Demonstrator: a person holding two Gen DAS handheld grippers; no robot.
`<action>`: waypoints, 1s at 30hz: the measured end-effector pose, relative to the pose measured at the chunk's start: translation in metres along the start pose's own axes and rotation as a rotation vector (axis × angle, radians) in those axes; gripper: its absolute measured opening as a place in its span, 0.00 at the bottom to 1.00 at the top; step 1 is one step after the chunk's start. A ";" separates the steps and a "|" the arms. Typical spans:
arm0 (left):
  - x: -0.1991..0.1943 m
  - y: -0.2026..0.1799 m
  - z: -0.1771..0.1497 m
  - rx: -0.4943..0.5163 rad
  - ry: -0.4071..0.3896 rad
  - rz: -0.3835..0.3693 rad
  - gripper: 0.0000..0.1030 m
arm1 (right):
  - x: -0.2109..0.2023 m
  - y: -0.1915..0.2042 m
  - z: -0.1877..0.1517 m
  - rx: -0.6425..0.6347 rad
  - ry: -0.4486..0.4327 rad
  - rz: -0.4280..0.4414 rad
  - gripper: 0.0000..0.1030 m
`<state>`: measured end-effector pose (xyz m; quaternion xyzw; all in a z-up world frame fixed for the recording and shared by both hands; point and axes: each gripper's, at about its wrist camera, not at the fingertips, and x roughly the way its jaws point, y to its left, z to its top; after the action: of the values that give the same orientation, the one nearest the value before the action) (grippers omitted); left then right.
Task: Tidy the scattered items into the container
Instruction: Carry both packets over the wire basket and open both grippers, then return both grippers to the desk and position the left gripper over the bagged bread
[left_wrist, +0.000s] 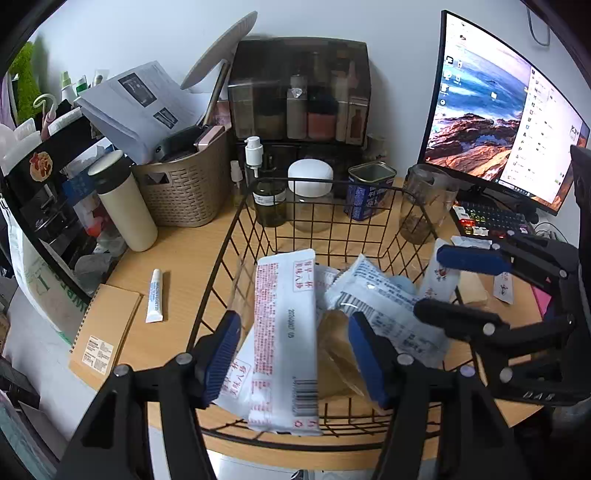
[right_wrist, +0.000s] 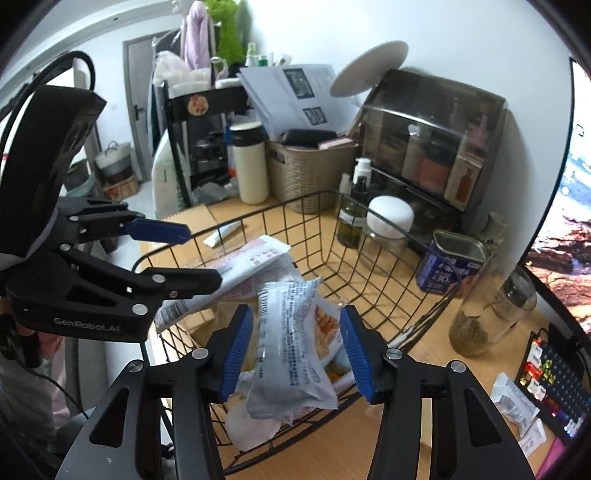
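Both grippers hang over the black wire basket, which stands on the wooden desk.

Left gripper: jaws spread wide, blue pads either side of a long white packet with red print. The packet lies between the fingers without visible contact on either pad; it leans over the basket's near rim, its barcoded end hanging just past the wire.

Right gripper: jaws likewise apart, framing a crumpled white-and-blue snack packet. Whether the pads touch it cannot be determined. That packet sits inside the basket, on top of other wrappers.

Basket contents: several more packets, and a flat tan item beneath them whose type cannot be determined.

Outside the basket: a white ointment tube lies on the desk to the left, beside a kraft spiral notebook. Small white sachets lie near the keyboard on the right.

Behind the basket: a cream tumbler, a woven brown bin, a pump bottle, a white-lidded jar, a blue tin, a glass jar and a monitor.
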<state>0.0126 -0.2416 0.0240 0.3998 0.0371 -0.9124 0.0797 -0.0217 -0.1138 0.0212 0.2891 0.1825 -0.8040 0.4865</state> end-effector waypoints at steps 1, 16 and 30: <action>-0.003 -0.003 0.001 -0.001 -0.007 -0.010 0.65 | -0.004 -0.002 0.000 0.007 -0.007 -0.002 0.49; 0.008 -0.178 0.011 0.274 0.011 -0.235 0.66 | -0.117 -0.131 -0.076 0.255 -0.058 -0.295 0.50; 0.144 -0.236 0.011 0.218 0.256 -0.174 0.66 | -0.100 -0.188 -0.144 0.307 0.038 -0.223 0.50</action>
<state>-0.1333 -0.0277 -0.0736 0.5140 -0.0177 -0.8562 -0.0489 -0.1118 0.1228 -0.0225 0.3529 0.0976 -0.8658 0.3411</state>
